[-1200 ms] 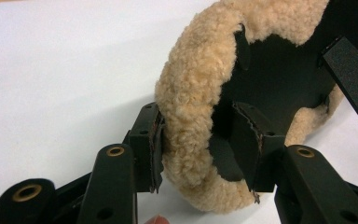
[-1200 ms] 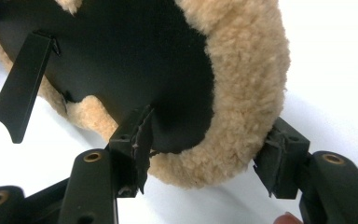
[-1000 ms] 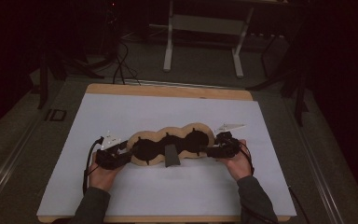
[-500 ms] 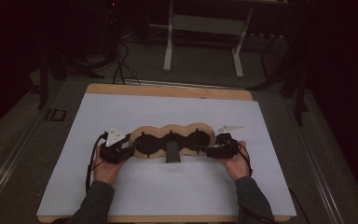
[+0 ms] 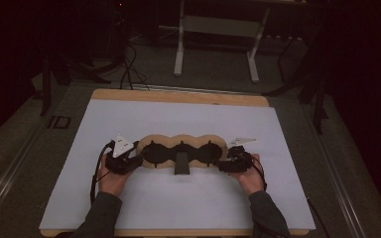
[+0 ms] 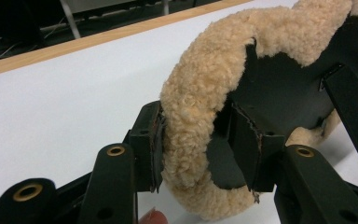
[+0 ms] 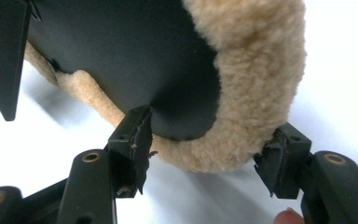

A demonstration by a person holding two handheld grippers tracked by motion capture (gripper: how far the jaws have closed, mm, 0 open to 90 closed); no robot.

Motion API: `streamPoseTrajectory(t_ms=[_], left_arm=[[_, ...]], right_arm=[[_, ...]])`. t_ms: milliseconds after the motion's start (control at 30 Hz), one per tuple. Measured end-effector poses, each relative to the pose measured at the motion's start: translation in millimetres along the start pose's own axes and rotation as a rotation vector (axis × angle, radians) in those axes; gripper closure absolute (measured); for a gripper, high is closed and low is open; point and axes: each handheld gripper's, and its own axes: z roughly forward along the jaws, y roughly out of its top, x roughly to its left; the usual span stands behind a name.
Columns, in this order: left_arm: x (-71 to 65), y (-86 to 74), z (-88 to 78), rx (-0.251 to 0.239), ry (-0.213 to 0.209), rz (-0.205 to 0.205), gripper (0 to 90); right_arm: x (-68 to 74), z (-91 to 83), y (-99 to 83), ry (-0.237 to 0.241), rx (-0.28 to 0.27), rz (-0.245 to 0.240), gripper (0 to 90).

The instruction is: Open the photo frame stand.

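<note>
A long fleece-edged pad (image 5: 181, 148), tan and woolly round its rim and black inside, lies stretched sideways across the white table cover (image 5: 178, 203), with one hand at each end of it. Its long axis runs straight from the left gripper (image 5: 127, 161) to the right gripper (image 5: 226, 164), so each tool has the pad directly ahead of its jaws, and neither hand is nearer than the other. A short black strap (image 5: 181, 163) hangs off the pad's middle, between the two grippers and toward the person.

In the left gripper view, the left gripper (image 6: 200, 144) has its jaws on either side of the woolly rim (image 6: 191, 116): the outer pad (image 6: 151, 144) presses the fleece from outside and the inner one (image 6: 244, 149) sits against the black lining. I take that for a clamp on the pad's end, the jaws held fairly wide by the thick fleece.

In the right gripper view, the right gripper (image 7: 205, 154) straddles the other end. One pad (image 7: 137, 140) is at the edge of the black lining, while the other (image 7: 279, 161) stands just outside the fleece (image 7: 256, 60) with a sliver of white between. Its jaws have just been closing a little with the pad's end between them, yet they look apart and not yet biting.

Any lift or fold, I would judge, depends on both ends being held, so the right side needs to close first.
</note>
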Motion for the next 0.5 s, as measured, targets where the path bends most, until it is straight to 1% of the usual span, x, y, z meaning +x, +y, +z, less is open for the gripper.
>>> streamPoseTrajectory(t_ms=[67, 167, 433, 500], left_arm=[[0.8, -0.4, -0.6, -0.002, -0.009, -0.006, 56.3], [1.8, -0.8, -1.8, -0.003, -0.023, -0.012, 55.9], [0.9, -2.1, -4.1, -0.012, -0.035, -0.016, 54.9], [0.8, -2.3, -4.7, -0.012, -0.037, -0.012, 54.7]], right_arm=[[-0.4, -0.8, -0.9, 0.007, -0.004, 0.008, 41.6], [-0.9, -2.3, -1.3, 0.016, -0.001, 0.007, 41.8], [-1.7, -6.9, -4.9, 0.052, -0.004, 0.021, 40.2], [-1.6, -7.7, -5.8, 0.058, -0.005, 0.017, 39.0]])
